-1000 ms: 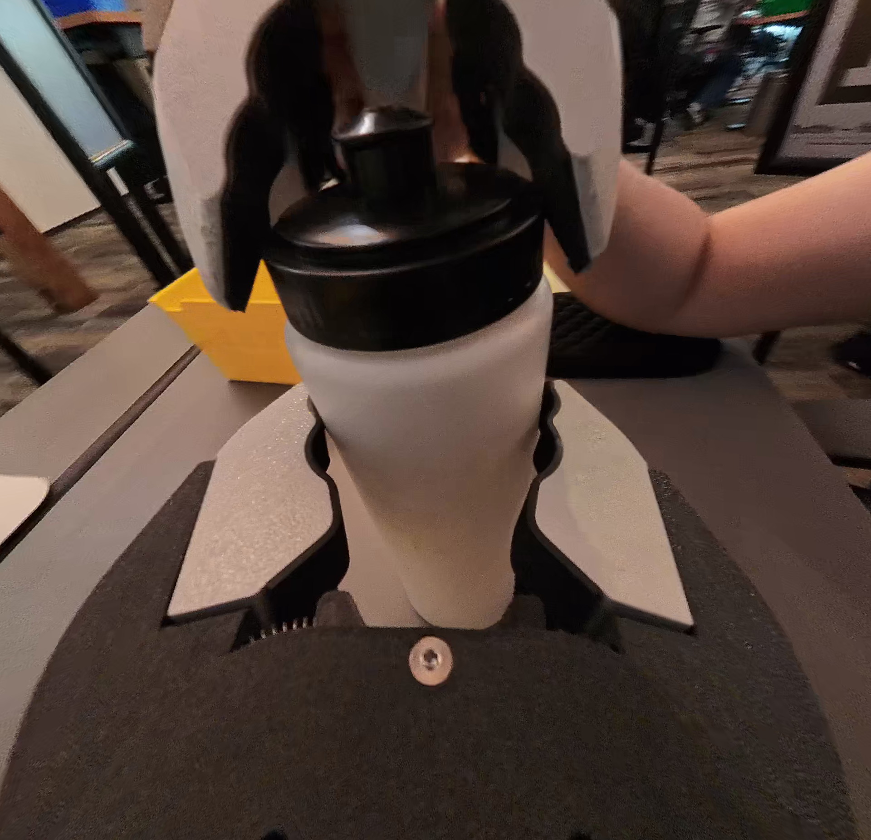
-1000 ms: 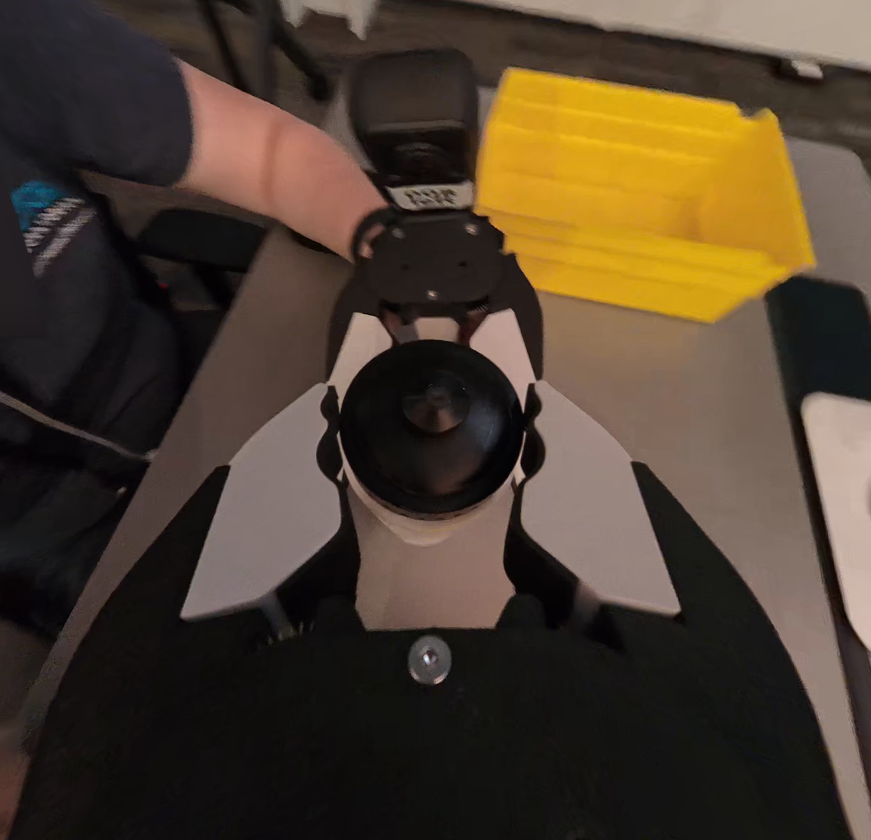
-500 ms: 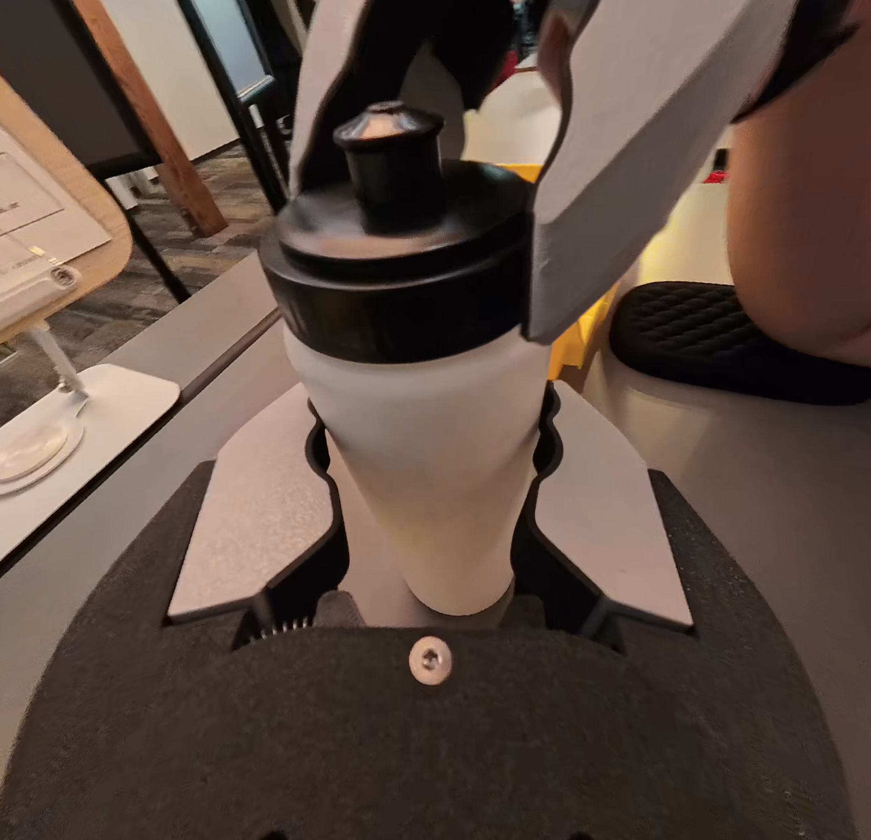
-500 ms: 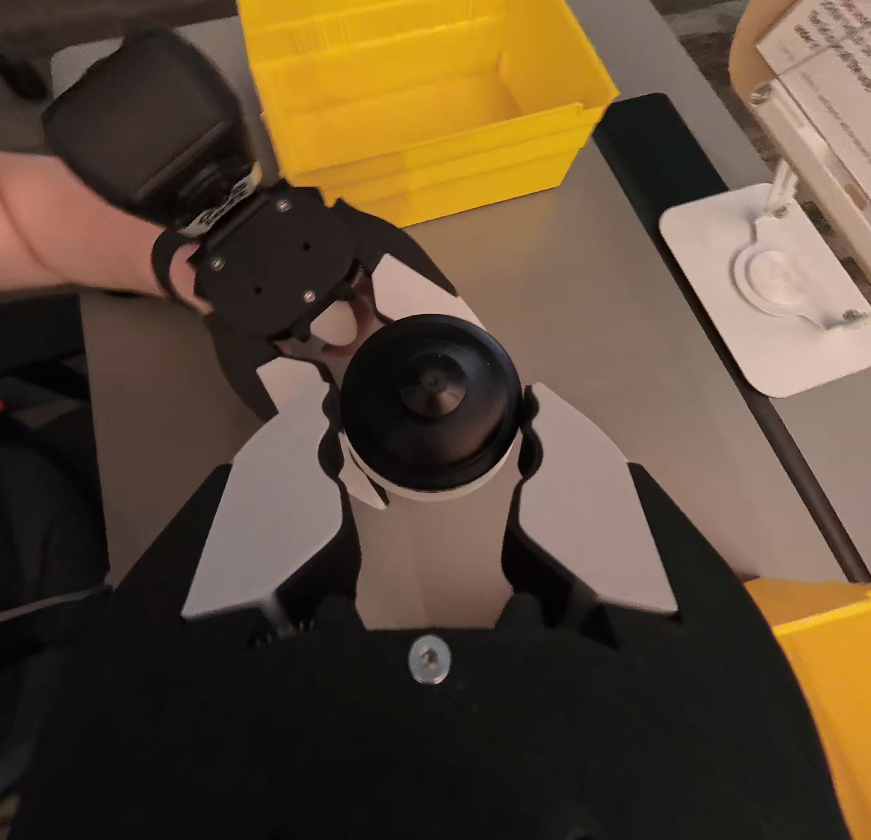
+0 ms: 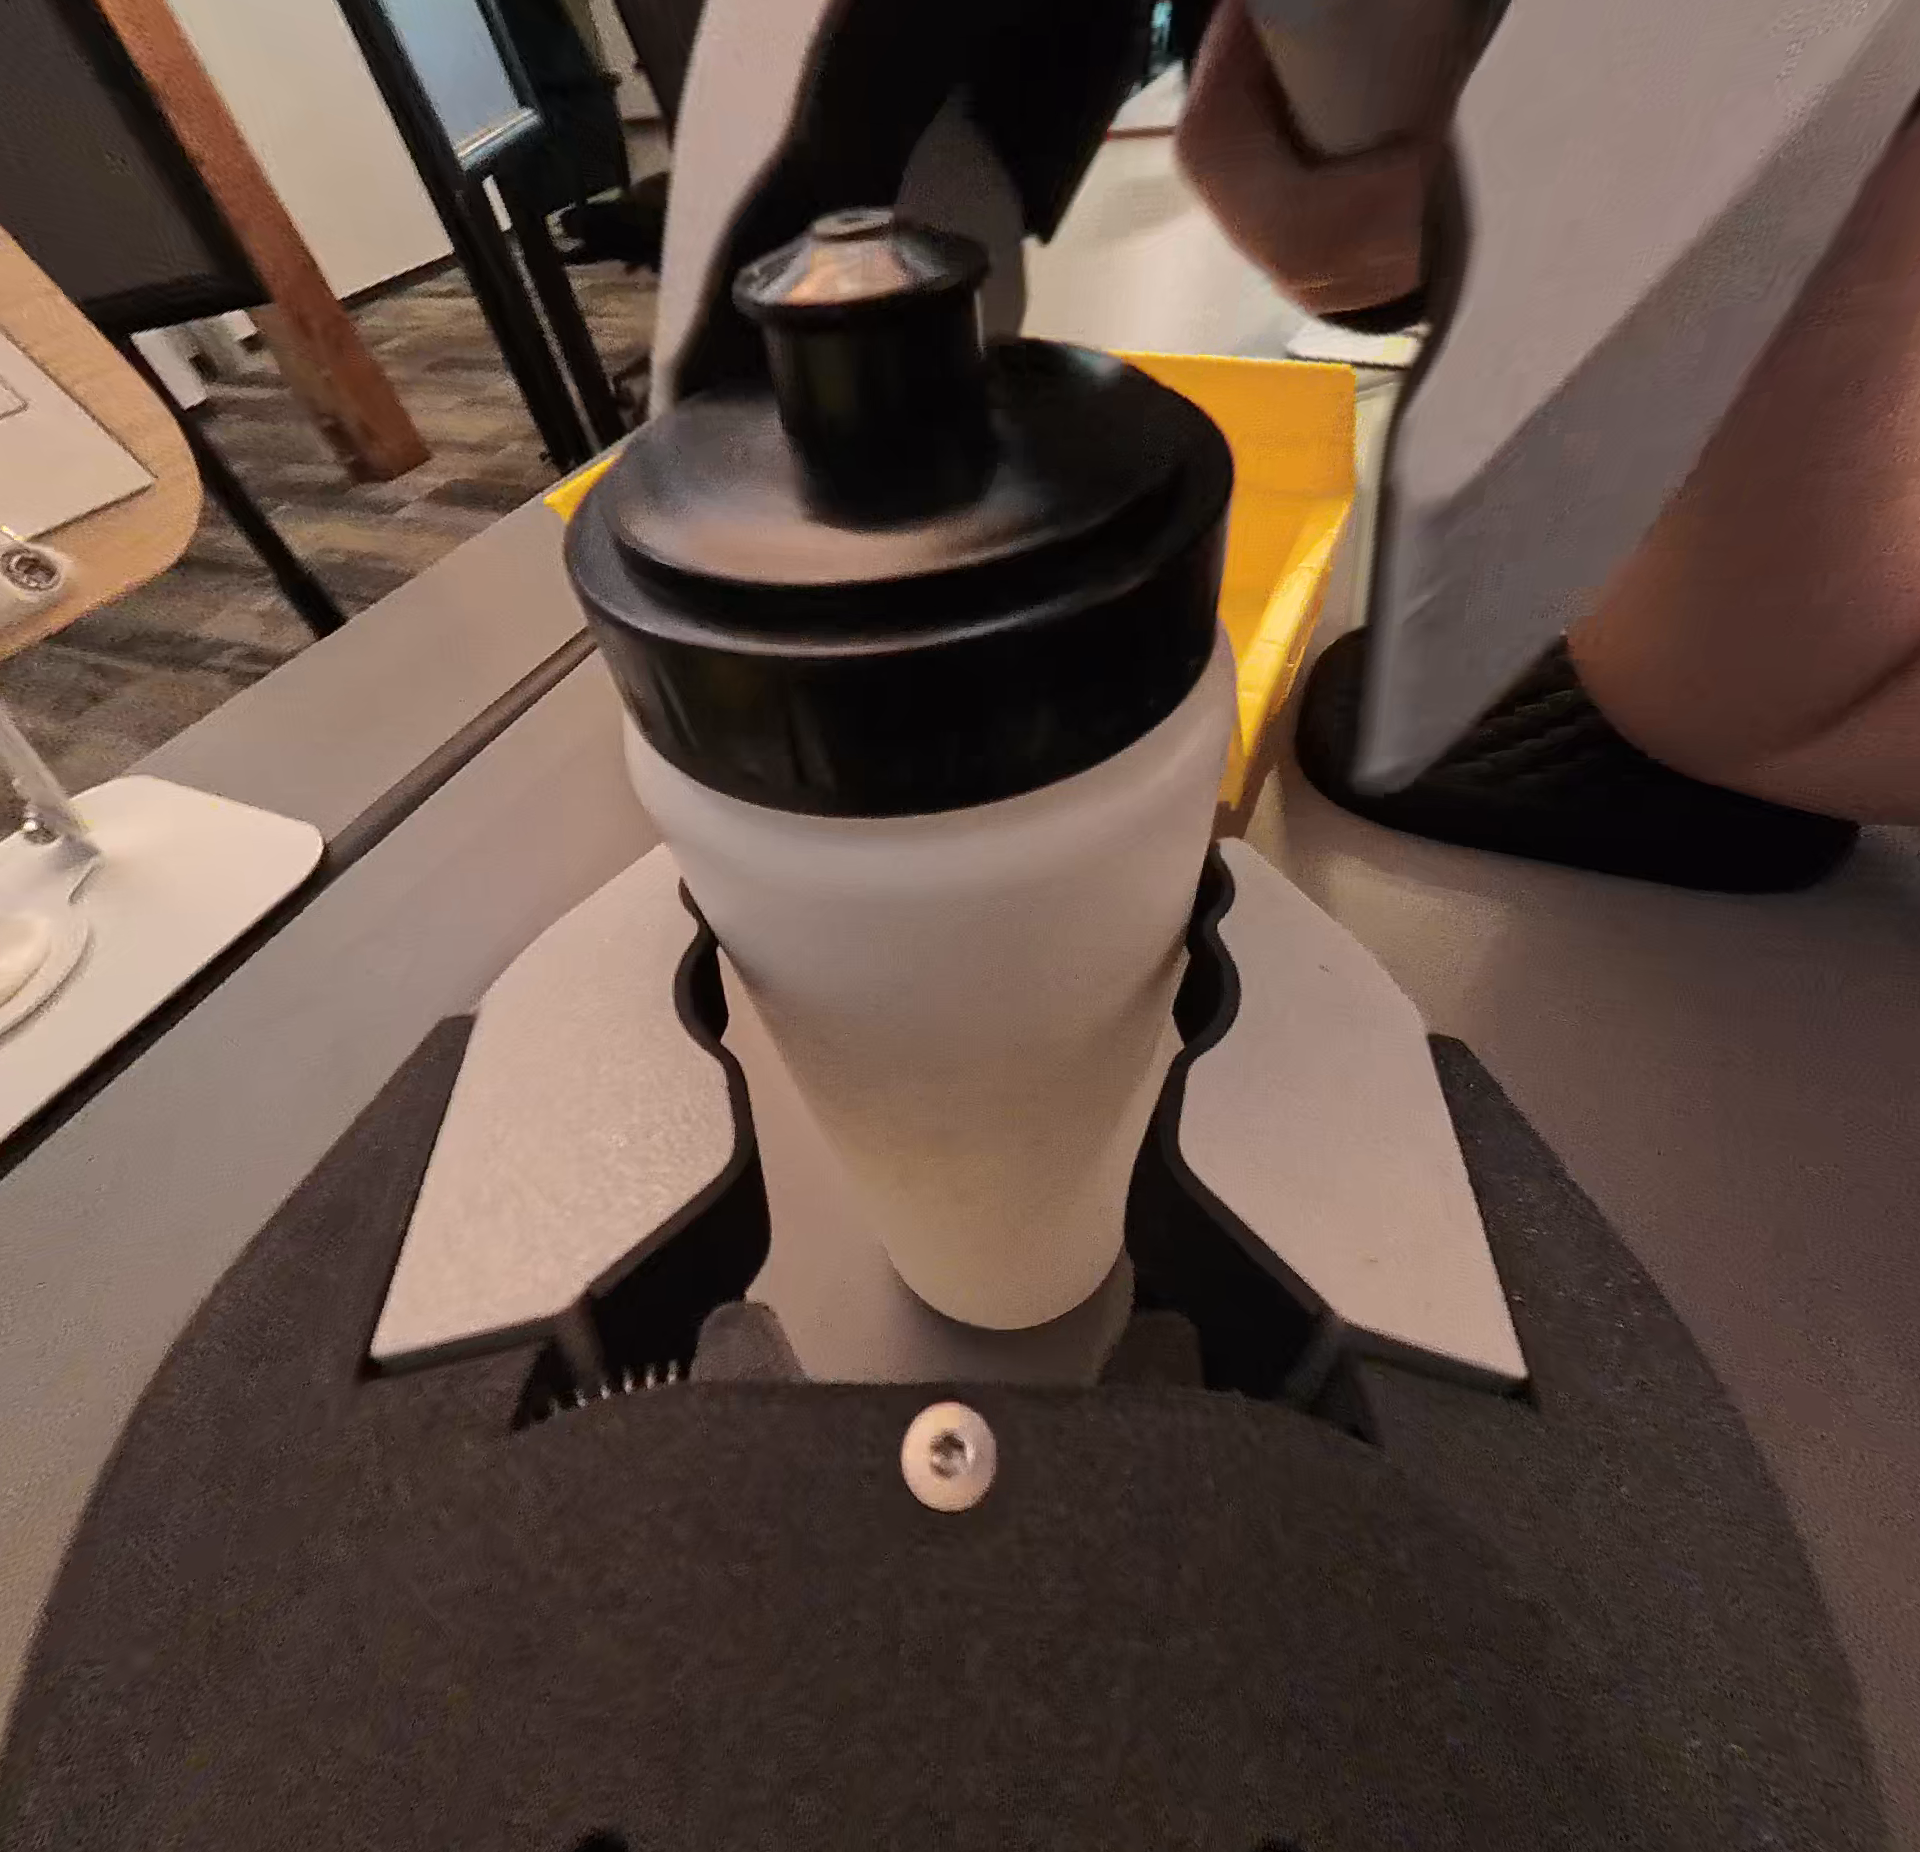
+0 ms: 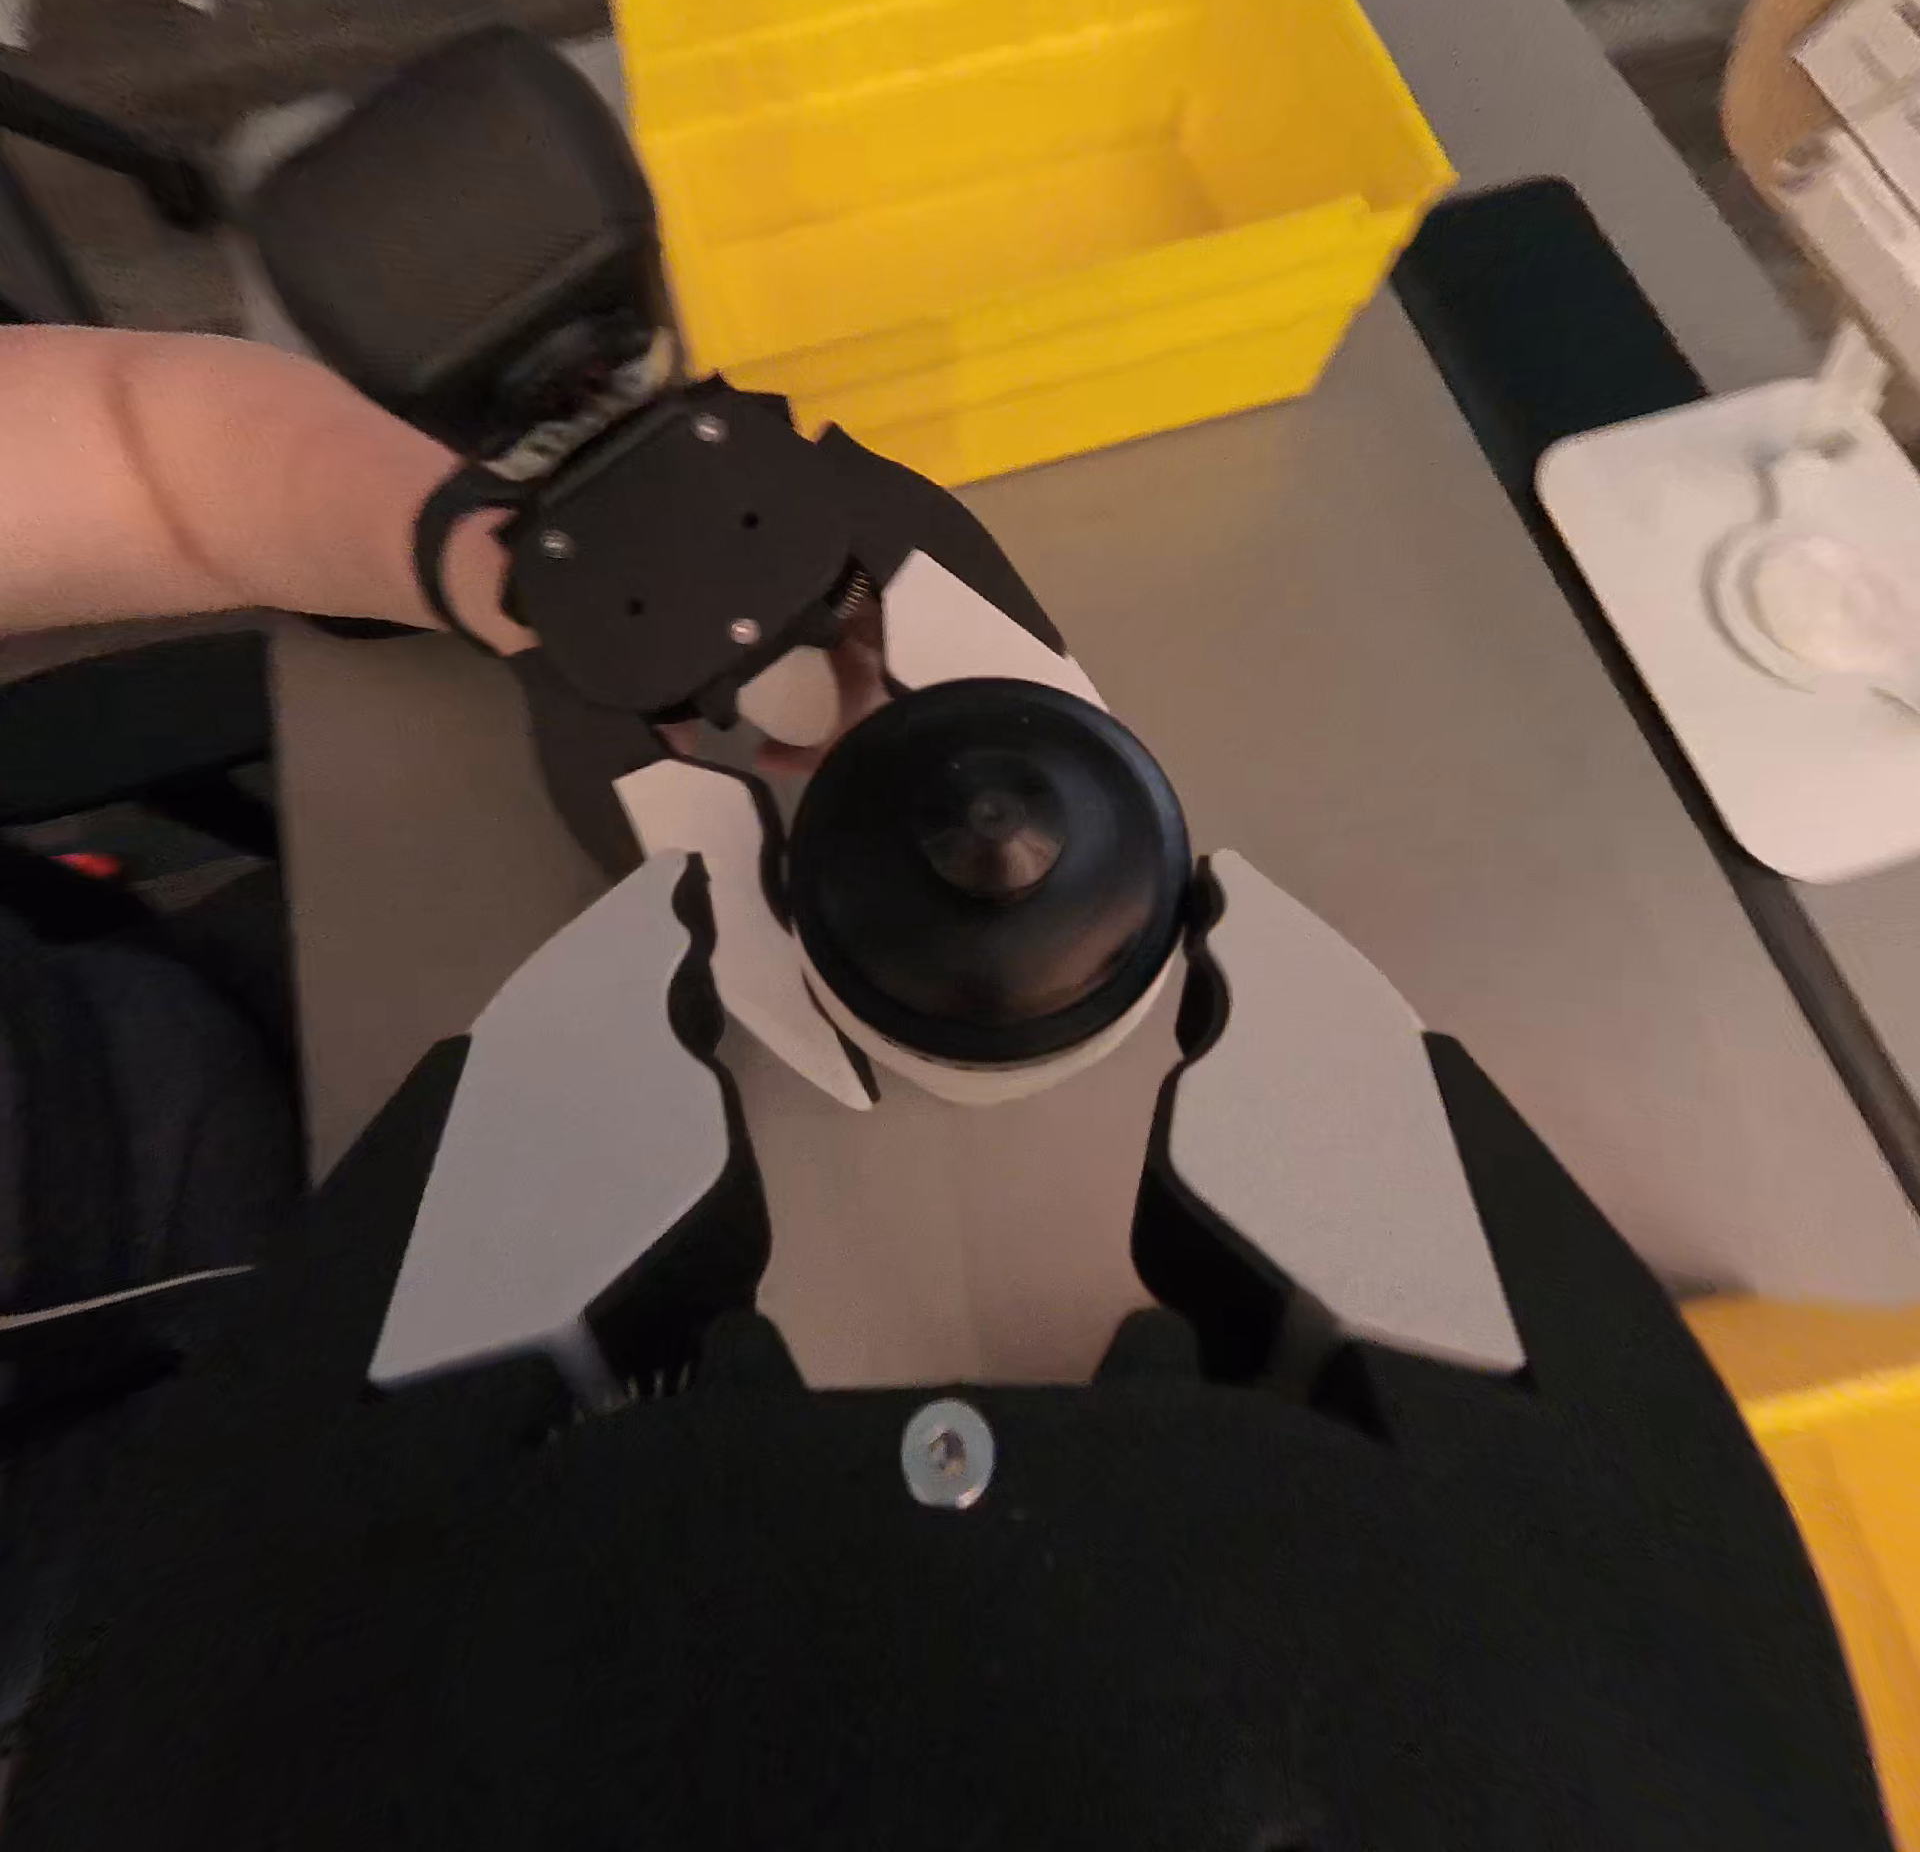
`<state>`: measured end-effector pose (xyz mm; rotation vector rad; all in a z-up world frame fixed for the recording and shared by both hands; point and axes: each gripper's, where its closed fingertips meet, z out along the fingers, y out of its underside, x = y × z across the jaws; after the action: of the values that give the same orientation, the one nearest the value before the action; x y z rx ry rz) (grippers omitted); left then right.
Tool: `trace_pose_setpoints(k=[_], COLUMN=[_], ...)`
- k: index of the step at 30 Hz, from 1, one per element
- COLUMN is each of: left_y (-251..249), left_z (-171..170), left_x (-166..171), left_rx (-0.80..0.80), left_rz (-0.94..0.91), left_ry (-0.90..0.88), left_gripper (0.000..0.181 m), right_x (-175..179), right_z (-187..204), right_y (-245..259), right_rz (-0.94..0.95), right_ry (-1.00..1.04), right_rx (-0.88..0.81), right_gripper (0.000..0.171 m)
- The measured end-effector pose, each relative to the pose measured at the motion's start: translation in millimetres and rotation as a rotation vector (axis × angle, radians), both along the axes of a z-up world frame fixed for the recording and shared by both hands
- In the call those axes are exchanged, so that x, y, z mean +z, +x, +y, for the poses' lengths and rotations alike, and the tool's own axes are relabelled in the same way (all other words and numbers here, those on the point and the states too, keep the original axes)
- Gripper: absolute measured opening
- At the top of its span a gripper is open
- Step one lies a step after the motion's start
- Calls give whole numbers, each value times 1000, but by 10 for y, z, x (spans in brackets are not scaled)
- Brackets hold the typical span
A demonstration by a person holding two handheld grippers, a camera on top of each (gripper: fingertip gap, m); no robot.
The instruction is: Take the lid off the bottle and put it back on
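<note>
A white squeeze bottle (image 5: 940,1023) stands upright at the centre of the left wrist view, clamped around its lower body by the two grey fingers of the left gripper (image 5: 951,981), whose scalloped inner edges press both sides. Its one black screw lid (image 5: 899,597), topped by a black pull spout (image 5: 868,368), sits on the bottle's neck. No brand or label is visible on bottle or lid.

From above, in the right wrist view, the lid (image 6: 987,857) fills the middle of the frame. The right gripper (image 6: 940,914) is spread wide around it: its right finger lies just beside the lid's rim, its left finger stands clear, with a gap between. The left gripper (image 6: 831,826) reaches in from the left of that frame, held by a person's hand (image 6: 208,483).

The grey table (image 6: 1299,659) carries a yellow plastic bin (image 6: 1018,192) at the upper centre; part of a second yellow bin (image 6: 1839,1490) shows at the lower right edge. A black padded mat (image 6: 1538,327) lies to the right of the first bin, and a white stand base (image 6: 1745,659) sits at the right edge. A paper sheet with print too blurred to read appears in the upper right corner.
</note>
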<state>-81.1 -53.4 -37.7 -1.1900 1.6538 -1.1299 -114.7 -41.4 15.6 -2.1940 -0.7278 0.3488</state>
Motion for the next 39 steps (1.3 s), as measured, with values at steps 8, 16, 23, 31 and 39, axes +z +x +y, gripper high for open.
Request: trace_pose_setpoints(k=[8,16,23,31,39], left_y=[-124,-50,-9,-135,-37], left_z=[-406,-231,19,-478,-141], left_x=[-13,-7,-8,-4,-12], left_rx=[-255,-138,21,-247,-79], left_rz=[27,-2,13,2,18], left_ry=[-2,-16,-5,73,-9], left_gripper=[86,86,86,86,86], right_x=[-28,46,43,55,74], right_z=[-336,-246,63,-465,-103], right_y=[-62,-55,20,-131,-62], right_rz=[-63,148,42,27,82], right_ry=[-6,27,37,121,108], right_rx=[325,411,45,585,352], right_gripper=[75,84,74,75,87])
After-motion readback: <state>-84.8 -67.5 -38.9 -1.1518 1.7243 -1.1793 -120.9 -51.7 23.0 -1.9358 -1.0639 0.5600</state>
